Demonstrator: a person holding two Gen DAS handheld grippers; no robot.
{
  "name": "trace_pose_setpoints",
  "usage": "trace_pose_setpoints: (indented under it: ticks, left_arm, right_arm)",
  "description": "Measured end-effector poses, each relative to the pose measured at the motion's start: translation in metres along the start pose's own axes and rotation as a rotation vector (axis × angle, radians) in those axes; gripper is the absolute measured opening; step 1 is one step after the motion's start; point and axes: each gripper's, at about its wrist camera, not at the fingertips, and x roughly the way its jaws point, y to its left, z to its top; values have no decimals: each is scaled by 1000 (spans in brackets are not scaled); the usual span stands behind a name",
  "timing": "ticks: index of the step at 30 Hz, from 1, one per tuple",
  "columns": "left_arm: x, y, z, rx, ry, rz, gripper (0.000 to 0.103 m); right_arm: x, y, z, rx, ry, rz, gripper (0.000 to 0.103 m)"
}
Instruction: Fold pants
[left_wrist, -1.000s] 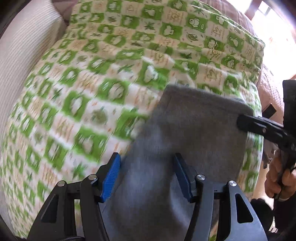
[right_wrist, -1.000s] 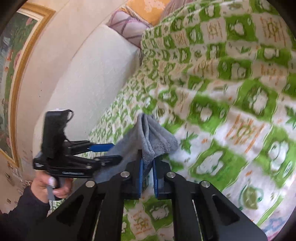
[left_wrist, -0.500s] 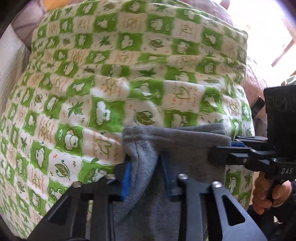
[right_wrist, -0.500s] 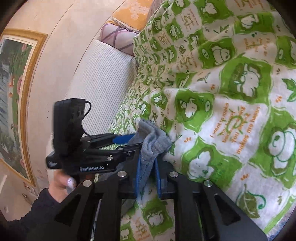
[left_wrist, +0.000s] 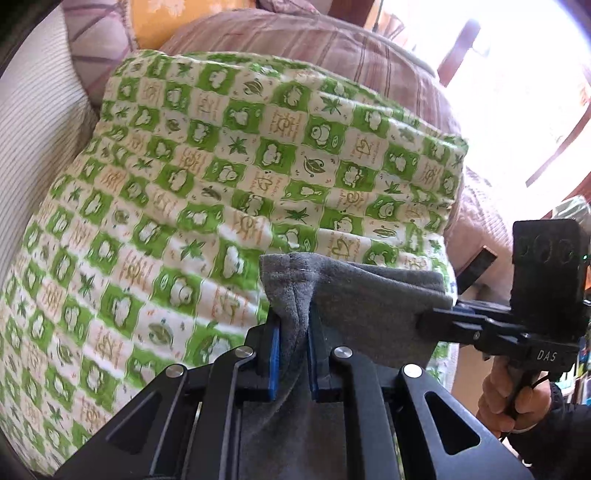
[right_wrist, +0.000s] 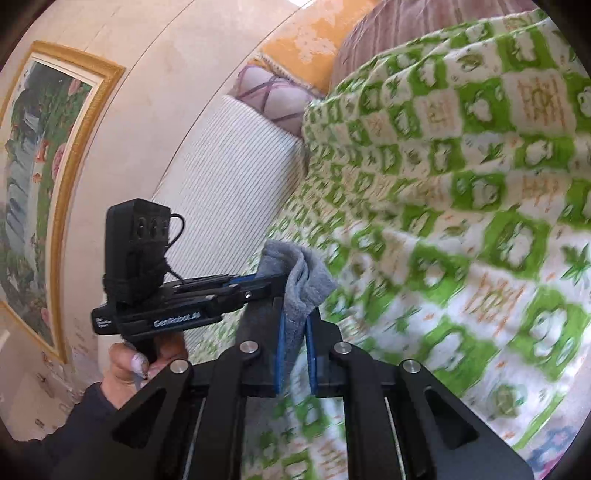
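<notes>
**Both corners gripped: pants edge lifted off the bed**

Your left gripper (left_wrist: 293, 354) has changed state. A second ago its blue pads stood wide apart on either side of the grey pants (left_wrist: 369, 314); now they are clamped tight on a bunched fold of the fabric at the left end of the edge. The cloth is pinched between the pads and rises above them in a ridge.

Your right gripper (right_wrist: 294, 354) is unchanged in grip. Its pads are pressed together on the other corner of the same edge, as they were a second ago. In the left wrist view you see it entering from the right, with the corner of the cloth in its tip.

The pants now hang between the two grippers. The held edge is stretched roughly level and sits above the green patterned blanket (left_wrist: 166, 221) on the bed, no longer lying flat on it. The rest of the garment drops below the left gripper and out of view, so you cannot tell how much still rests on the blanket.

Judgement: the pick-up step is complete and the fold itself is not yet made. You likely need to carry both corners together, keeping the edge taut, so that the cloth lays over evenly. The bunched grip on the left may leave a crease there.
</notes>
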Motion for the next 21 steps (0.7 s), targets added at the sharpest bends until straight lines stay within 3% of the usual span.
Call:
trace_pose_setpoints:
  ticks: [11, 21]
  left_arm:
    - [-103, 15, -83, -95, -199, -16, 10]
    - [-172, 48, -187, -286, -331, -14, 10]
  right_arm:
    - [9, 92, -26, -129, 87, 150, 11]
    - [52, 179, -94, -227, 270, 310, 11]
